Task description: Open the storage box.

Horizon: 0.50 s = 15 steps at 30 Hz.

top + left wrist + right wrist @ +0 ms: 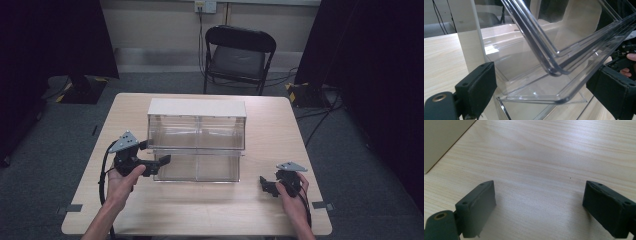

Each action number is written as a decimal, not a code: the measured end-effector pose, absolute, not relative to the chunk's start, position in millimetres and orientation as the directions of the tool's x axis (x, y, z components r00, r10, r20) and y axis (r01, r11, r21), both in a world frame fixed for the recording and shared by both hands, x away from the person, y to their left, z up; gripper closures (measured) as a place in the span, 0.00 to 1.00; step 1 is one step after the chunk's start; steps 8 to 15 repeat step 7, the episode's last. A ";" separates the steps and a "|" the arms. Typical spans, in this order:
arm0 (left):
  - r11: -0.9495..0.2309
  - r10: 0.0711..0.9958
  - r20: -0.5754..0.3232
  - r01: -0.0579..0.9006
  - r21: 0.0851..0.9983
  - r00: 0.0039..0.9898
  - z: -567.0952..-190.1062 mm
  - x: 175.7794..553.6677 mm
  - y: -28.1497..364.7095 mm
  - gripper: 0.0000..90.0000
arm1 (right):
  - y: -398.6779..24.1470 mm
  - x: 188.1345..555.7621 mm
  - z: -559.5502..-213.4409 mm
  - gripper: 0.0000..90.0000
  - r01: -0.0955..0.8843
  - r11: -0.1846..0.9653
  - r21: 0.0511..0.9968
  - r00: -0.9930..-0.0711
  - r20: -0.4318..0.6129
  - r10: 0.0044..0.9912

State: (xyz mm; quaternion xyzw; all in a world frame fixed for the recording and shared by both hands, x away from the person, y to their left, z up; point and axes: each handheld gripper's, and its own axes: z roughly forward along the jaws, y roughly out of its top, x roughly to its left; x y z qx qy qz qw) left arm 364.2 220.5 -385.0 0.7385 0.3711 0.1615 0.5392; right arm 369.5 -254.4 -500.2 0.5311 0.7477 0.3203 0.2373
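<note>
1. The clear drawer unit (197, 140) stood mid-surface (150, 210), its lower drawer (197, 167) pulled out.
2. The left gripper (152, 162) was spread wide around that drawer's left front corner, not clamping it.
3. The right gripper (266, 186) rested released over bare wood, well apart.

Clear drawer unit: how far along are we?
Done: the lower drawer of the drawer unit sits pulled out toward the person. In hand: the left gripper is at that drawer's left front corner, its jaws open either side of the clear rim. Left: the right gripper is open above bare table, so nothing is loaded.
</note>
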 end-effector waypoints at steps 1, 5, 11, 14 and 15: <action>-0.140 0.721 -0.163 0.373 0.917 0.674 -385.2 364.3 220.4 0.10 | -254.4 369.5 -500.2 0.12 0.642 0.231 0.731 -0.323 -0.015 0.946; -0.141 0.720 -0.163 0.372 0.917 0.675 -385.2 364.6 220.5 0.10 | -254.4 369.5 -500.2 0.12 0.642 0.231 0.731 -0.323 -0.015 0.946; -0.140 0.718 -0.165 0.373 0.917 0.676 -385.3 364.8 220.6 0.10 | -254.5 369.6 -500.2 0.11 0.642 0.231 0.731 -0.324 -0.015 0.946; -0.140 0.718 -0.165 0.373 0.917 0.676 -385.3 364.8 220.6 0.10 | -254.5 369.6 -500.2 0.11 0.642 0.231 0.731 -0.324 -0.015 0.946; -0.140 0.718 -0.165 0.373 0.917 0.676 -385.3 364.8 220.6 0.10 | -254.5 369.6 -500.2 0.11 0.642 0.231 0.731 -0.324 -0.015 0.946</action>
